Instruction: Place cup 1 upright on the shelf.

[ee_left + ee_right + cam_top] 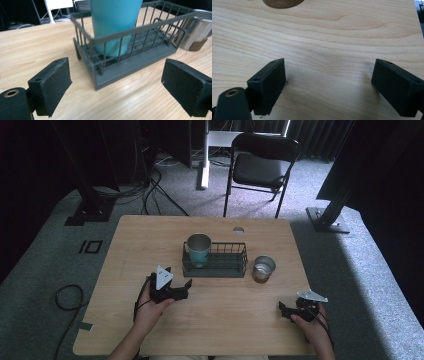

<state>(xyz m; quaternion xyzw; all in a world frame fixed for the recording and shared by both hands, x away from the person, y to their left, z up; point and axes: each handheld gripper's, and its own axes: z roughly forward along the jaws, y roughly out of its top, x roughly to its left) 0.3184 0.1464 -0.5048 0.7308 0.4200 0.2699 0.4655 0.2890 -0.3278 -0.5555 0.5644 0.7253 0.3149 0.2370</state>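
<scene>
A teal cup (199, 249) stands upright in the left end of a dark wire basket (225, 267) at the table's middle. In the left gripper view the teal cup (112, 22) rises inside the basket (130, 62), just ahead of the jaws. A metal cup with a brown base (263, 268) sits on the table right of the basket; that cup (197, 32) also shows beyond the basket's far end. My left gripper (181, 286) is open, just in front of the basket's left end. My right gripper (284, 309) is open near the front right, low over bare wood, nothing between its jaws.
The wooden table (150, 240) has a small round cutout (238, 229) near its far edge. A black folding chair (260, 167) stands beyond the table. Cables (67, 297) lie on the carpet at the left. A dark frame foot (327, 220) stands at the far right.
</scene>
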